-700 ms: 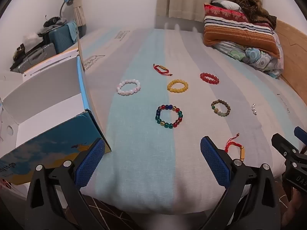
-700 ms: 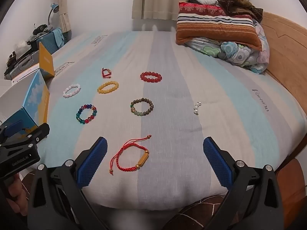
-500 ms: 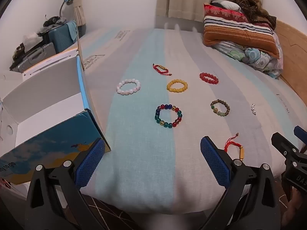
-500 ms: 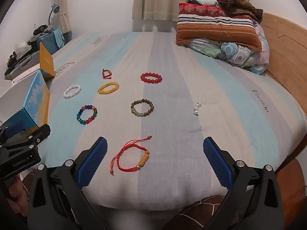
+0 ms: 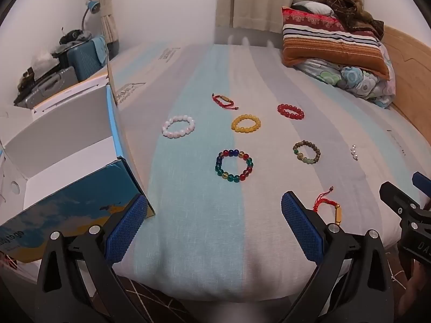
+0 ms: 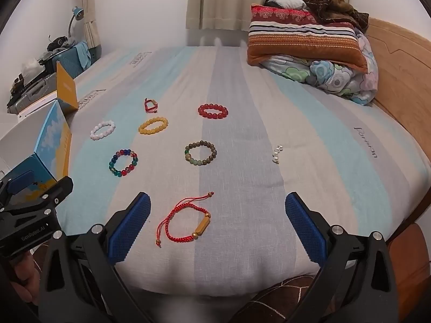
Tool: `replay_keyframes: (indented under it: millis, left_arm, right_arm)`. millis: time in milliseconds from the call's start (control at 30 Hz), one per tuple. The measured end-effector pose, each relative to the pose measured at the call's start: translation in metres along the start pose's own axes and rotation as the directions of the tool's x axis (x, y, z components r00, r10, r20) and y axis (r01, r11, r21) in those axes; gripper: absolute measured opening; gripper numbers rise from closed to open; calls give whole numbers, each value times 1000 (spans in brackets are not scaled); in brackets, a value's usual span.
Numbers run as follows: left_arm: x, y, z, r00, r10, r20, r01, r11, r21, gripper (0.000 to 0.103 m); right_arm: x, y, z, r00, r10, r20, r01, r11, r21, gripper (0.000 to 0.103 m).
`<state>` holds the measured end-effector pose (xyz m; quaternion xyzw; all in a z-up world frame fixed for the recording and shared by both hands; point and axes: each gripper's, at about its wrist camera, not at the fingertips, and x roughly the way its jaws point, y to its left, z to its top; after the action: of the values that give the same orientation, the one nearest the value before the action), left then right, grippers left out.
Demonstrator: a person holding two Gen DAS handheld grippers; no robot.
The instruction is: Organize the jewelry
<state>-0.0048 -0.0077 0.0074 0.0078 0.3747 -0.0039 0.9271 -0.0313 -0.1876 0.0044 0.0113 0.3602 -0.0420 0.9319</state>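
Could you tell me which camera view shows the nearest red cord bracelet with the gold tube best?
The right wrist view: the red cord bracelet lies whole and unobstructed. The left wrist view shows it partly hidden behind a claw finger.

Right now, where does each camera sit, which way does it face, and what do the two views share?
Left wrist: sits on the left tool, looking down across the bed; open box at left, its own two fingers spread, right tool at the right edge.
Right wrist: sits on the right tool, same direction; red cord bracelet lies ahead between its fingers, left tool and a hand at left.
Shared: multicolour bracelet, yellow bracelet, striped pillow.
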Motion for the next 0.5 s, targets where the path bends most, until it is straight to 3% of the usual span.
replay_keyframes:
  millis: [500]
  left_arm:
    - [2, 0, -1, 1000, 1, 0, -1, 1000, -1, 97]
  right_arm:
    - [0, 0, 0, 1000, 2, 4, -2, 1000, 1, 96]
